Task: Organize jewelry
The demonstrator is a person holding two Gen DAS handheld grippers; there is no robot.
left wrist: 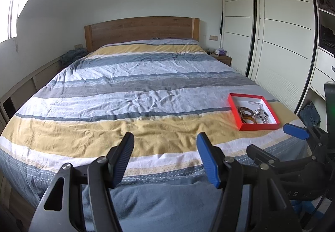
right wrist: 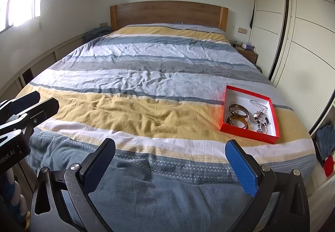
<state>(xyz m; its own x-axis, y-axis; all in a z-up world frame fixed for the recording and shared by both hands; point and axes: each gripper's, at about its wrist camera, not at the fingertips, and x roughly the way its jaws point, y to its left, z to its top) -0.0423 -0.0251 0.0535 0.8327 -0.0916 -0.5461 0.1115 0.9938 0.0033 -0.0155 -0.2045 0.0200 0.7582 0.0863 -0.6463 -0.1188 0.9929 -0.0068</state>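
Note:
A red box [left wrist: 259, 126] with a white inside lies on the bed near its right foot corner; it also shows in the right wrist view [right wrist: 249, 132]. In it lie brown and gold bangles [left wrist: 247, 117] [right wrist: 237, 115] on the left and silver chains with beads [left wrist: 261, 113] [right wrist: 260, 118] on the right. My left gripper [left wrist: 165, 141] is open and empty above the foot of the bed, left of the box. My right gripper [right wrist: 170, 148] is open and empty, short of the box; it shows at the right edge of the left wrist view [left wrist: 272, 137].
The bed has a striped blue, grey and yellow duvet [left wrist: 134, 89] and a wooden headboard [left wrist: 142, 30]. White wardrobe doors [left wrist: 282, 33] stand on the right, with a nightstand [left wrist: 222, 58] beside the headboard. A low shelf unit [left wrist: 25, 87] runs along the left wall.

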